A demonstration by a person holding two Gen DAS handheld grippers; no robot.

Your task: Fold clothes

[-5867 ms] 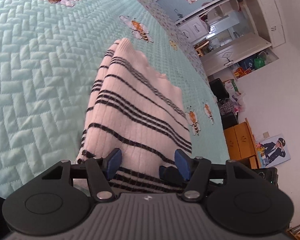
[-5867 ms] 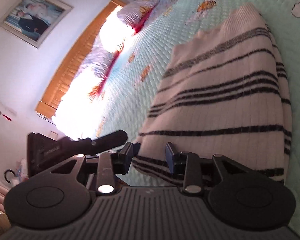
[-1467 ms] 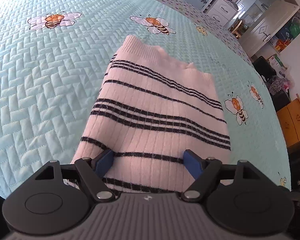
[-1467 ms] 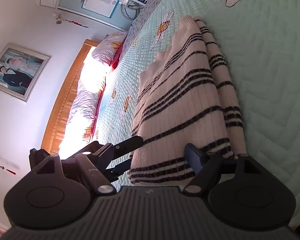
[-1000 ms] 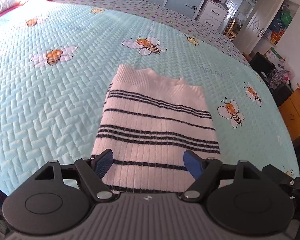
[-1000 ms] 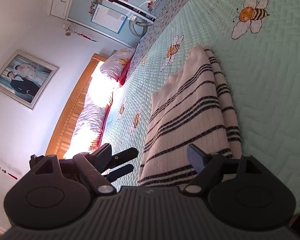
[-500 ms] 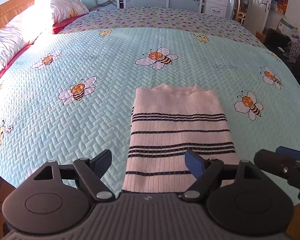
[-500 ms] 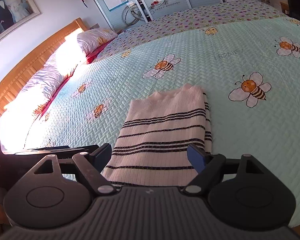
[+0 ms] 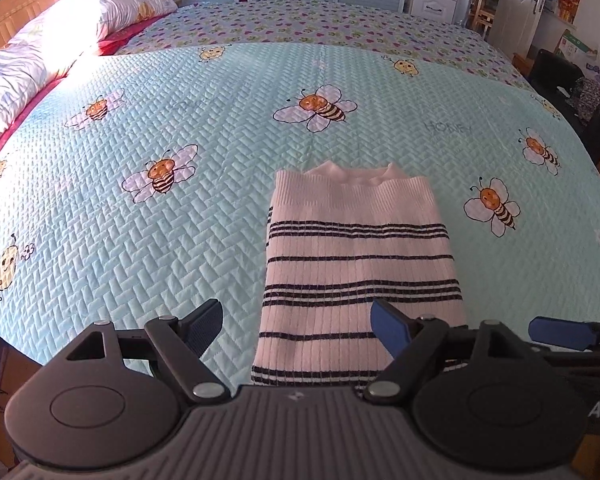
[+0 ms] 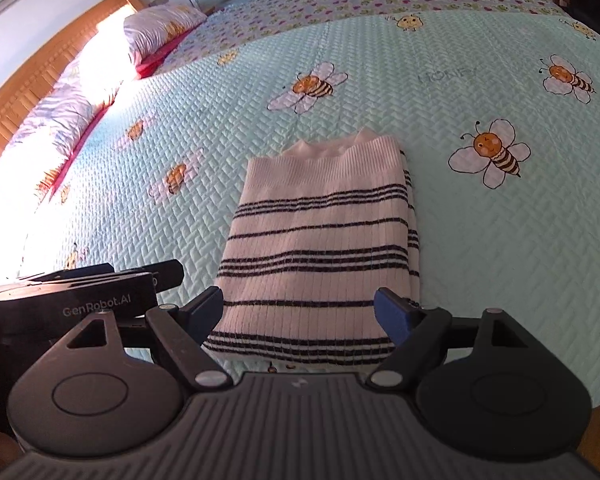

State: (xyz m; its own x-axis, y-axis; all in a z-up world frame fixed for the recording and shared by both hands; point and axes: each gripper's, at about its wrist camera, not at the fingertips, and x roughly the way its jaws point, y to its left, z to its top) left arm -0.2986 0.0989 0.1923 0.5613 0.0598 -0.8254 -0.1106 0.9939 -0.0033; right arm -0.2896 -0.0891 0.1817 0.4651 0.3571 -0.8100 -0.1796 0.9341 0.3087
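**Q:** What is shown, and where is the garment?

**A:** A striped sweater [image 9: 360, 264] is shown lying flat on the quilt [image 9: 180, 240], near the bed's near edge. It is already gathered into a compact rectangle, with doubled layers visible along its right edge in the right wrist view. The ribbed hem and a scalloped edge are turned away from the cameras. The folded state the task asks for is thus seen; whether a further fold is intended cannot be settled.

**Q:** How are the fingers held?

**A:** The left gripper [image 9: 298, 326] is spread wide, and nothing is held between its pads. The right gripper [image 10: 300, 312] is likewise parted and empty. Both are held above the near end of the sweater, clear of the cloth.

**Q:** How is the garment expected to handle?

**A:** A soft, light, ribbed knit is judged. It would be expected to sag and stretch when lifted, and to shed its layers if only the top one were pinched. Little slip is expected, since the knit is coarse and the quilt is textured.

**Q:** Where would hold best be taken?

**A:** If it is to be moved or folded again, the two near corners are favoured, one per gripper, with all layers pinched together at the thick folded edge.
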